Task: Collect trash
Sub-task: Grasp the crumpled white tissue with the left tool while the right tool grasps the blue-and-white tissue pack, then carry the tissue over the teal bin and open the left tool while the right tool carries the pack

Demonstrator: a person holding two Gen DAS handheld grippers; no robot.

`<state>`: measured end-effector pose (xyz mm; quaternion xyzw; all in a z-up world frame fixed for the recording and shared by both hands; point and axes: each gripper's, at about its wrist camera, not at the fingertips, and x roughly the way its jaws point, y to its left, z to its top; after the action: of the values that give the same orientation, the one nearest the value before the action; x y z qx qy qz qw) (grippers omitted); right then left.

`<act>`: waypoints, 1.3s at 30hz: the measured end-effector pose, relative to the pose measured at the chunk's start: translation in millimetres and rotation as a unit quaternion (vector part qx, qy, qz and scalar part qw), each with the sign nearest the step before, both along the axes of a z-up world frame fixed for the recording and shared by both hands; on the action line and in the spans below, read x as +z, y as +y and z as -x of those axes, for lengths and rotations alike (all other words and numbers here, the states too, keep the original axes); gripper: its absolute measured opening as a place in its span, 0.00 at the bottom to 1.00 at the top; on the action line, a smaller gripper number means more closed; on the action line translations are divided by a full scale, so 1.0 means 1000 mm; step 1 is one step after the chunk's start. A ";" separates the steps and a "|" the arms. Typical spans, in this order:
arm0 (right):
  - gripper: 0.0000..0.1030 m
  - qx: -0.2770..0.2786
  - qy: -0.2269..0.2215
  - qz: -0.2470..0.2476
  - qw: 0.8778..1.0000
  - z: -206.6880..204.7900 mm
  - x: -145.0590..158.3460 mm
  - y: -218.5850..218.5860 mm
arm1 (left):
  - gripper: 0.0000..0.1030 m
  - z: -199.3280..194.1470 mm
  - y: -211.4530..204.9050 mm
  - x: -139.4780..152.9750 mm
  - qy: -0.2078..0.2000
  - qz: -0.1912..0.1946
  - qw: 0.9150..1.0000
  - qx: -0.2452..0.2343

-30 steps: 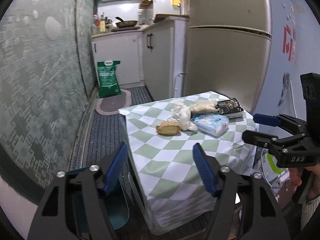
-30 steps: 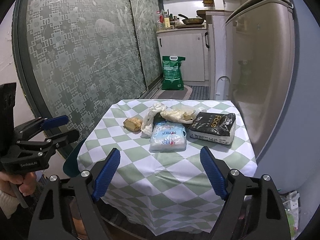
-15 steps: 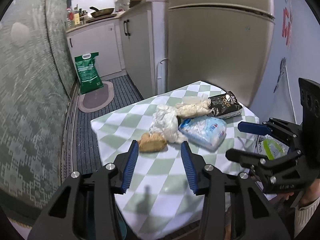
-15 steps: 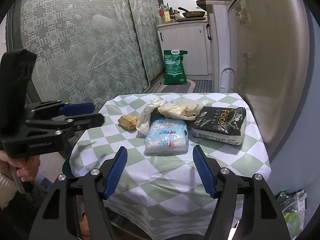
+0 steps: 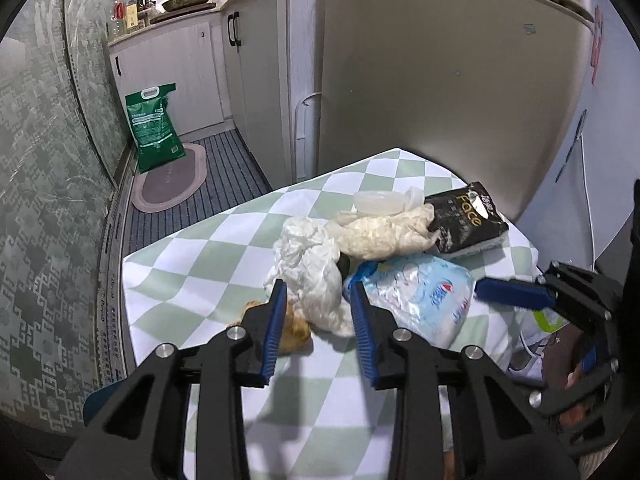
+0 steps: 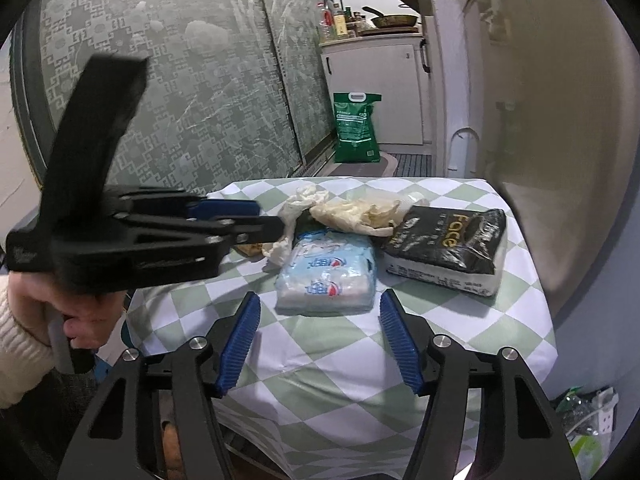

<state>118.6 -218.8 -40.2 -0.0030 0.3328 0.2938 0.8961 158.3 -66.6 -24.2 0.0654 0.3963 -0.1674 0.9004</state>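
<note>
**Two grippers over trash on a checked table**

A small table [image 5: 200,272] covered in a green-and-white checked cloth stands beside a tall fridge [image 5: 440,80]. Several pieces of trash lie bunched toward the far side of the table.

The left gripper [image 5: 318,320] hangs low over the table with its blue fingers [image 5: 276,320] apart. A crumpled white bag [image 5: 312,268] sits between the fingertips, not yet squeezed. A brown lump of bread [image 5: 296,334] lies just under the left finger, partly hidden by it. In the right wrist view the left gripper [image 6: 260,220] is seen from the side, its tips reaching the white bag [image 6: 298,204]; a hand [image 6: 76,312] in a cream sleeve holds its handle.

The right gripper [image 6: 320,332] is held near the table's front edge, fingers wide apart and holding nothing. Just ahead of it lies a light blue tissue pack [image 6: 328,276]. To the right of the pack is a black packet [image 6: 448,244] printed with "Face". Behind both rests a clear bag [image 6: 356,214] of pale crumpled material, touching the white bag and the black packet.

On the floor further back, a green sack [image 5: 154,124] stands by white cabinets [image 5: 180,72], next to an oval mat [image 5: 172,178].
</note>
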 end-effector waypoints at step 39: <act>0.46 -0.024 -0.011 0.040 0.999 -0.009 0.011 0.037 | 0.08 0.081 0.101 0.054 -0.079 0.117 0.988 0.057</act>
<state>127.2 -181.6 -29.2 -0.0346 0.3340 0.2586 0.9057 77.3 34.3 30.2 -0.0497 0.3050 -0.1552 0.9383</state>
